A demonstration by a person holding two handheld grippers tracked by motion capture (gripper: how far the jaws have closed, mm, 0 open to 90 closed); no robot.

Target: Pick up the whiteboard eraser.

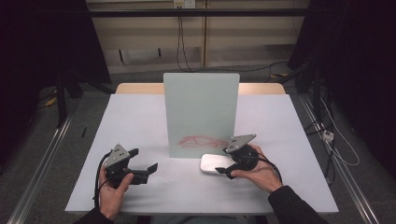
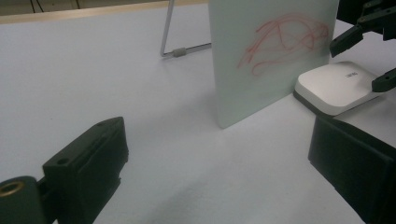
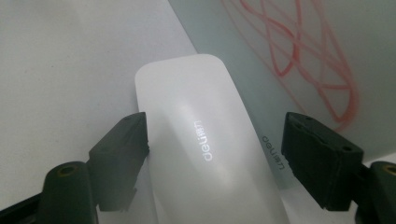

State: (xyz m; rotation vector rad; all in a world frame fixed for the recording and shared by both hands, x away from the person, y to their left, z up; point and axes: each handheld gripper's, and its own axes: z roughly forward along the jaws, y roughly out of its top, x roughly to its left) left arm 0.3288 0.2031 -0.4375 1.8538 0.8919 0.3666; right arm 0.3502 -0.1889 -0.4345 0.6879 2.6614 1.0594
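Forearms enter the high view from below; the right gripper (image 1: 233,163) reaches the white eraser (image 1: 215,164) lying on the surface (image 1: 140,121) at the foot of the upright whiteboard (image 1: 201,112). Left gripper view: left gripper (image 2: 219,168) idle, jaws apart. Right gripper view: jaws apart, straddling the eraser; centre them, then close squarely before wiping the red scribble (image 3: 299,51).

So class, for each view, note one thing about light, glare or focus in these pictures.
High view: the room around the table is dark. Left gripper view: the near jaws are soft, the red scribble on the board sharp. Right gripper view: a bright glare streak runs along the white eraser, whose logo mirrors in the board.
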